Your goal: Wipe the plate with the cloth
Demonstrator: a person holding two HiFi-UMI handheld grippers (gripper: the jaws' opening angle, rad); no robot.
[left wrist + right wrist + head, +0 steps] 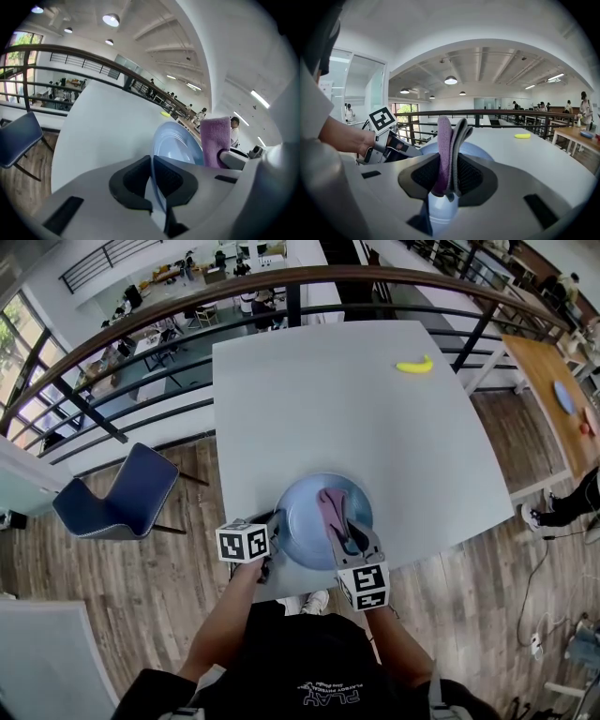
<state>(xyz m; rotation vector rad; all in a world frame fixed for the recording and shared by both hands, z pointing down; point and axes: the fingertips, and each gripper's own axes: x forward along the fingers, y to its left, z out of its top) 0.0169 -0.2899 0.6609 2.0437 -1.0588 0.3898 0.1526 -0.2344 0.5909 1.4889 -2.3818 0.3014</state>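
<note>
We get bright, even daylight from the windows (19, 329) at far left, plus round ceiling lamps (451, 80) glowing overhead. The white table (319, 399) looks pale and slightly washed, shadows faint. Every view bows hard at its edges; both gripper views darken at the corners. Nearest the lens, the left gripper (152, 174) and plate (176, 145) rim turn soft.

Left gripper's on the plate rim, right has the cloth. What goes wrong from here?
The left gripper pinches only the plate's thin rim; pushing with the cloth may lever it loose.
The plate is by the table's near edge, so a slip could send it over.
</note>
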